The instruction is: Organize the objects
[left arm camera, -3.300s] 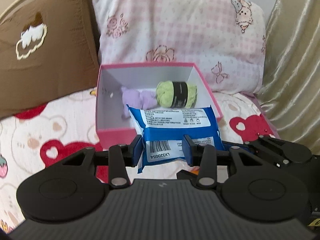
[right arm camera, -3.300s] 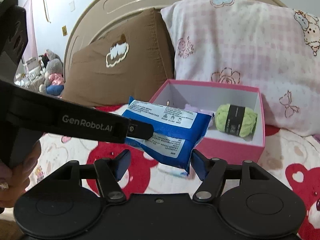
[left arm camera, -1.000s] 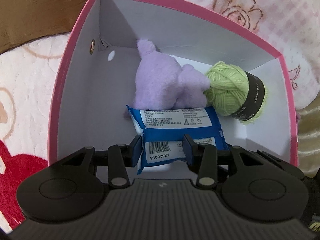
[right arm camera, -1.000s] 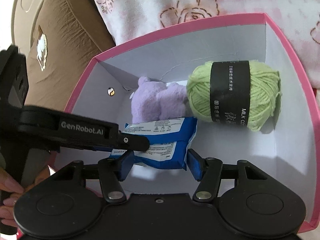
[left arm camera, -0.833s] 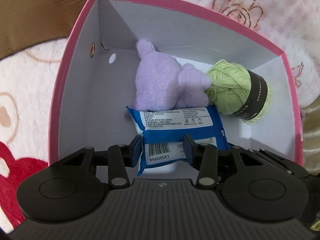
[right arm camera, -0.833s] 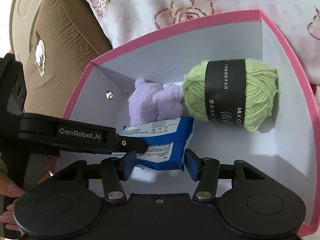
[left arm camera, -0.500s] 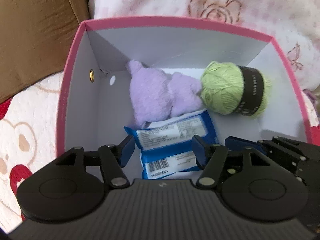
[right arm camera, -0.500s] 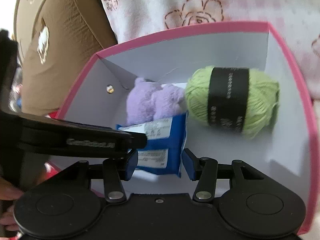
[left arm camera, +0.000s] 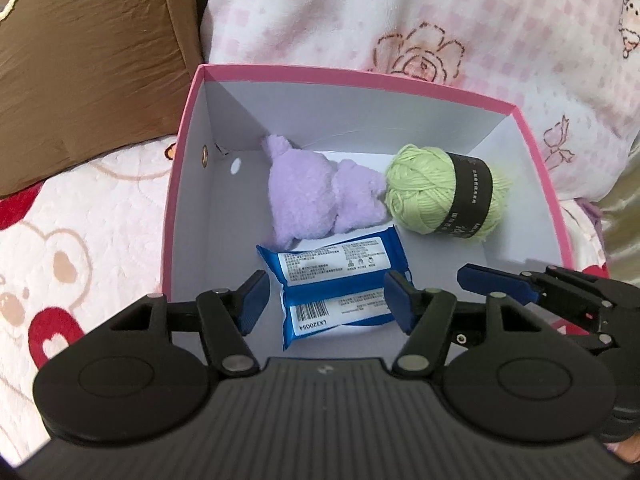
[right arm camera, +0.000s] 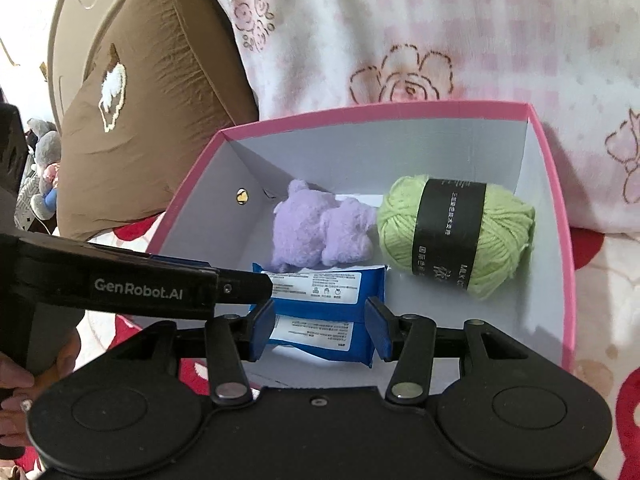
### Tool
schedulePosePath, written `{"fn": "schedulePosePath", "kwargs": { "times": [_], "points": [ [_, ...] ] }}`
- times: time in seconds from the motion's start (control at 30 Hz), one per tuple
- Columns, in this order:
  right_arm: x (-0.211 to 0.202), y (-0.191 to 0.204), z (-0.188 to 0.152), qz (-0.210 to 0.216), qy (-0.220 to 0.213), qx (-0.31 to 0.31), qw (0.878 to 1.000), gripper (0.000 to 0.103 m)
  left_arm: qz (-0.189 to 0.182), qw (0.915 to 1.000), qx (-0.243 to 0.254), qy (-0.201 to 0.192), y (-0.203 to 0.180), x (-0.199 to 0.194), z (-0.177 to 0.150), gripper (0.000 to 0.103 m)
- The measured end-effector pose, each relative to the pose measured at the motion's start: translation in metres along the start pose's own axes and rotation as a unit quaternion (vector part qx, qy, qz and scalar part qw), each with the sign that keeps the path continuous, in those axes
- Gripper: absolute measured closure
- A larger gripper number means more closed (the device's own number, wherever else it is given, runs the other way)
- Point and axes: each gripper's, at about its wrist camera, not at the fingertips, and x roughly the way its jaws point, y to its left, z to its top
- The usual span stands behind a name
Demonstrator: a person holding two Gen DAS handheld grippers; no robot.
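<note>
A blue wipes pack (left arm camera: 332,280) lies flat on the floor of the pink box (left arm camera: 188,120), in front of a purple plush toy (left arm camera: 316,204) and a green yarn ball (left arm camera: 444,194). My left gripper (left arm camera: 326,306) is open above the pack's near end, not touching it. My right gripper (right arm camera: 320,330) is open too, its fingers either side of the pack (right arm camera: 324,300) and above it. The same box (right arm camera: 568,240), plush (right arm camera: 320,232) and yarn (right arm camera: 456,228) show in the right wrist view. The left gripper's arm (right arm camera: 132,284) crosses that view.
The box sits on a bedspread (left arm camera: 60,240) with red hearts and bears. A brown pillow (left arm camera: 88,48) and a pink checked pillow (left arm camera: 400,20) lean behind it. A gold curtain (left arm camera: 624,208) hangs at the right. The right gripper's finger (left arm camera: 496,284) shows over the box's near right corner.
My left gripper let go of the wipes pack, which now lies in the box. Both grippers have pulled back and up from the box.
</note>
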Motion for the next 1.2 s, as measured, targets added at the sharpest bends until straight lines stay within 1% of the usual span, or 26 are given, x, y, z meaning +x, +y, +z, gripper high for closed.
{"fn": "schedulePosePath", "kwargs": {
  "times": [0.13, 0.23, 0.27, 0.4, 0.57, 0.67, 0.77, 0.8, 0.9, 1.03, 1.13, 1.2],
  "points": [
    [-0.015, 0.002, 0.001, -0.005, -0.001, -0.005, 1.0, 0.048, 0.003, 1.0, -0.002, 0.009, -0.003, -0.011, 0.0, 0.041],
    [-0.026, 0.005, 0.002, -0.009, -0.005, -0.014, 1.0, 0.046, 0.004, 1.0, 0.001, 0.007, -0.007, -0.023, -0.002, 0.041],
    [-0.031, 0.006, 0.003, -0.011, -0.006, -0.016, 1.0, 0.044, 0.002, 1.0, 0.002, 0.006, -0.008, -0.027, -0.003, 0.041],
    [-0.046, 0.013, 0.005, -0.015, -0.01, -0.026, 0.999, 0.043, -0.004, 1.0, 0.003, -0.003, -0.009, -0.052, -0.006, 0.04],
    [-0.068, 0.036, 0.011, -0.02, -0.009, -0.077, 0.997, 0.043, -0.027, 0.9996, 0.005, -0.004, -0.005, -0.089, -0.012, 0.037],
    [-0.087, 0.05, 0.011, -0.024, -0.007, -0.104, 0.994, 0.043, -0.011, 0.9995, 0.027, -0.015, -0.01, -0.112, -0.016, 0.035],
    [-0.105, 0.065, 0.011, -0.025, -0.004, -0.129, 0.991, 0.039, 0.009, 0.9987, 0.05, -0.005, -0.018, -0.127, -0.022, 0.032],
    [-0.109, 0.07, 0.011, -0.026, -0.002, -0.138, 0.99, 0.038, 0.01, 0.9984, 0.055, -0.001, -0.02, -0.132, -0.024, 0.031],
    [-0.124, 0.081, 0.005, -0.041, 0.006, -0.165, 0.985, 0.033, -0.008, 0.9979, 0.065, 0.005, -0.027, -0.146, -0.032, 0.028],
    [-0.14, 0.088, -0.004, -0.045, 0.013, -0.186, 0.981, 0.032, -0.012, 0.9972, 0.073, 0.012, -0.038, -0.159, -0.045, 0.028],
    [-0.153, 0.09, -0.011, -0.045, 0.013, -0.193, 0.98, 0.028, -0.022, 0.9963, 0.082, 0.011, -0.045, -0.169, -0.053, 0.027],
    [-0.162, 0.093, -0.017, -0.05, 0.007, -0.204, 0.978, 0.024, -0.023, 0.9966, 0.079, 0.009, -0.047, -0.173, -0.057, 0.027]
  ]
}}
